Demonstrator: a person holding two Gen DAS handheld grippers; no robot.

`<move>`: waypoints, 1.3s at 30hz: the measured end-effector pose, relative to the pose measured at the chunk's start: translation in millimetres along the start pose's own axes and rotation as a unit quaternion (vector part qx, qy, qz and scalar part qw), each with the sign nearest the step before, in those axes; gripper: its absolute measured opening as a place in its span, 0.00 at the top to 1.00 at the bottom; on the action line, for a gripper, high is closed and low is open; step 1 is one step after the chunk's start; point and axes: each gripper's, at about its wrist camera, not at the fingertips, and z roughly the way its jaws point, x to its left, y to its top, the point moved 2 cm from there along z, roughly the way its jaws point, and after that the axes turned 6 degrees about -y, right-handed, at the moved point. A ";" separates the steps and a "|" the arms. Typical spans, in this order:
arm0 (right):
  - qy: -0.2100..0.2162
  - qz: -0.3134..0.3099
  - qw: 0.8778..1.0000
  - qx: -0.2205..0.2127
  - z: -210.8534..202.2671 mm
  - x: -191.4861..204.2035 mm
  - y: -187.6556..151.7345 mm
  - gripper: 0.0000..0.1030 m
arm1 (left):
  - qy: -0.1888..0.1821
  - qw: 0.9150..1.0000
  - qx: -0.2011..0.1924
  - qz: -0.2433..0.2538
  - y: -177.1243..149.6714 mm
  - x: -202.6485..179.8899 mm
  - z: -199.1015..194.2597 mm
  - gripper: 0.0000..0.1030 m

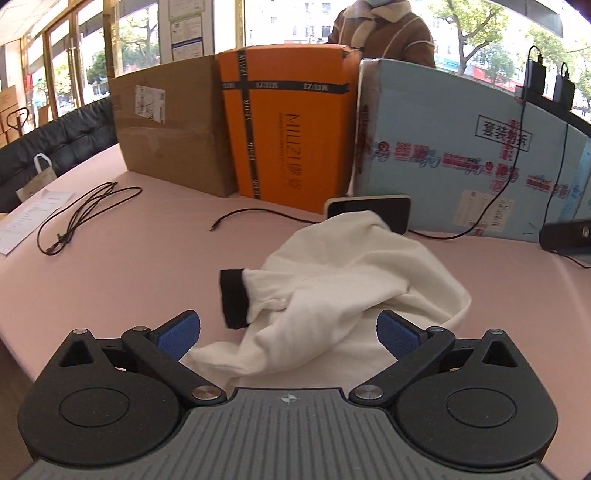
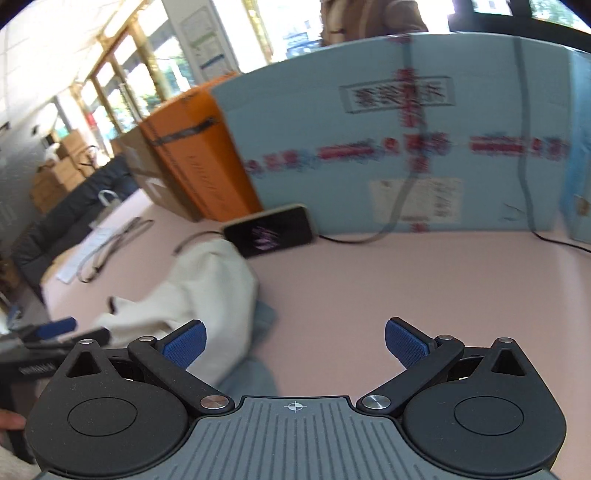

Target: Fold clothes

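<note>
A crumpled white garment (image 1: 332, 288) with a black cuff (image 1: 234, 299) lies on the pink table (image 1: 129, 266), directly ahead of my left gripper (image 1: 288, 336). That gripper is open, its blue pads (image 1: 177, 338) wide apart just above the near folds, holding nothing. The right wrist view is blurred; the same white garment (image 2: 199, 295) lies left of my right gripper (image 2: 295, 341), with a grey-blue cloth (image 2: 258, 358) beneath it. My right gripper is open over bare table. The left gripper (image 2: 55, 328) shows at the far left edge of that view.
A brown carton (image 1: 173, 122), an orange box (image 1: 288, 125) and a pale blue box (image 1: 461, 155) wall off the table's far side. A phone (image 1: 369, 212) leans against the blue box. Black cables (image 1: 85, 210) and papers (image 1: 29, 218) lie left. A person in a brown coat (image 1: 384, 29) stands behind.
</note>
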 end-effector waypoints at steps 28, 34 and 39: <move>0.022 -0.317 0.945 0.080 157.4 219.3 -34.2 0.57 | 0.001 0.994 0.071 -0.088 -70.3 34.1 -10.8 0.00; 0.017 -0.250 0.968 0.031 118.5 169.4 -38.1 0.81 | 0.003 0.994 0.069 -0.089 -64.3 28.0 -7.8 0.00; -0.001 -0.167 0.986 -0.024 62.7 114.5 -32.2 0.85 | -0.012 0.994 0.069 -0.082 -59.9 10.8 -4.2 0.00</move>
